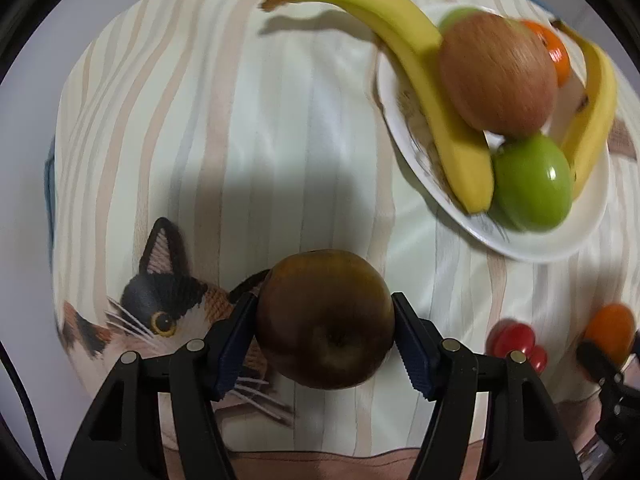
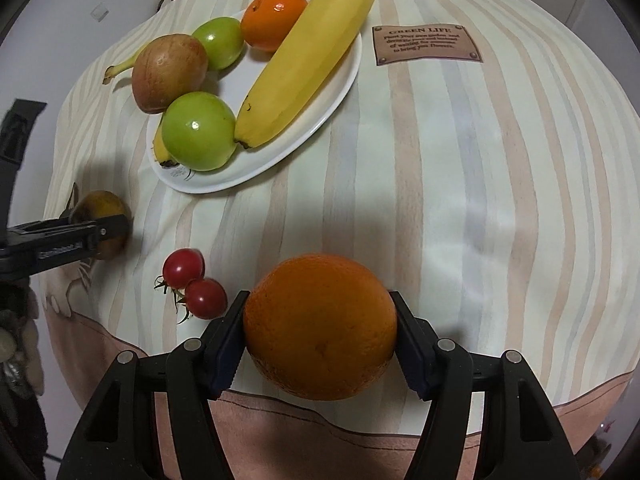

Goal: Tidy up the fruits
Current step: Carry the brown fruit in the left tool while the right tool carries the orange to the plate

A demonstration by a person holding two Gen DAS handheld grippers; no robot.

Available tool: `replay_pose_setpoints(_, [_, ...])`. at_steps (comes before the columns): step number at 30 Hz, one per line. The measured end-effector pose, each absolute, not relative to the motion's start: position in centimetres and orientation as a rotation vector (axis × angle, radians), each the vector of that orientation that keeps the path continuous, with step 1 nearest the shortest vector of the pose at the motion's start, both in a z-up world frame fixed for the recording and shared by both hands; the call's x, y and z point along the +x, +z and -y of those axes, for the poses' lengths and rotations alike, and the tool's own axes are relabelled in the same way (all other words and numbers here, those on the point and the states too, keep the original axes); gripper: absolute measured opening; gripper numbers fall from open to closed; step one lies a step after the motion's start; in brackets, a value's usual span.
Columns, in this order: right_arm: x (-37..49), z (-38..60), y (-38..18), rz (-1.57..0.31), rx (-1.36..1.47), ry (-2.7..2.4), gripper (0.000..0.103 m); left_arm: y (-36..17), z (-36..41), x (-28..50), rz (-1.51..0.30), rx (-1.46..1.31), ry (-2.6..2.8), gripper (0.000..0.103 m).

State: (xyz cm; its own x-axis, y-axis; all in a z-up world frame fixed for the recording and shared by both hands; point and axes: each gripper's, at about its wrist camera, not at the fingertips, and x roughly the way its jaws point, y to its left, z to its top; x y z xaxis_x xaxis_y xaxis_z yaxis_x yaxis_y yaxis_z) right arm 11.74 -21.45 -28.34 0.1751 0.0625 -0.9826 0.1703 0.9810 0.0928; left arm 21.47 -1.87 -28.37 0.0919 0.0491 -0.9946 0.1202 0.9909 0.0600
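The left tool (image 1: 324,328) was clenched on a dark brown fruit (image 1: 324,320), its pads pressed to both sides of it, above the striped cloth (image 1: 280,120) covering the table. The right tool (image 2: 320,332) gripped an orange (image 2: 320,326) in the same manner. Two cherry tomatoes (image 2: 194,284) lay just left of the right tool. Ahead of both tools stood a white plate (image 2: 304,136) bearing bananas (image 2: 304,52), green fruits (image 2: 199,136), an apple (image 2: 170,72) and a second orange (image 2: 274,20).
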Motion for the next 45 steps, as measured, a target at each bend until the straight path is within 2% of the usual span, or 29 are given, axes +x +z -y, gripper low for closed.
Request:
replay_pose_setpoints(8, [11.9,22.7,-28.5,-1.415,0.21,-0.099,0.069,-30.0,0.8,22.7,-1.489,0.134,-0.045,0.066])
replay_pose_setpoints(18, [12.5,22.7,-29.0,-1.423,0.212,-0.11,0.069,-29.3,1.2,24.5,-1.465,0.134,-0.021,0.062])
replay_pose_setpoints(26, [11.6,22.3,-28.1,-1.395,0.22,-0.092,0.068,-27.1,3.1,21.0,-1.449,0.1,-0.028,0.062])
replay_pose_setpoints(33, [10.8,23.1,-26.3,-1.362,0.308,-0.056,0.068,-23.7,4.5,19.0,-1.428,0.023,-0.108,0.062])
replay_pose_setpoints(37, [10.8,23.2,-24.8,-1.328,0.344,-0.031,0.068,-19.5,6.2,19.5,-1.372,0.0,-0.183,0.062])
replay_pose_setpoints(45, [13.6,23.8,-20.8,-1.213,0.403,0.008,0.068,-13.0,10.7,26.1,-1.348,0.03,-0.367,0.06])
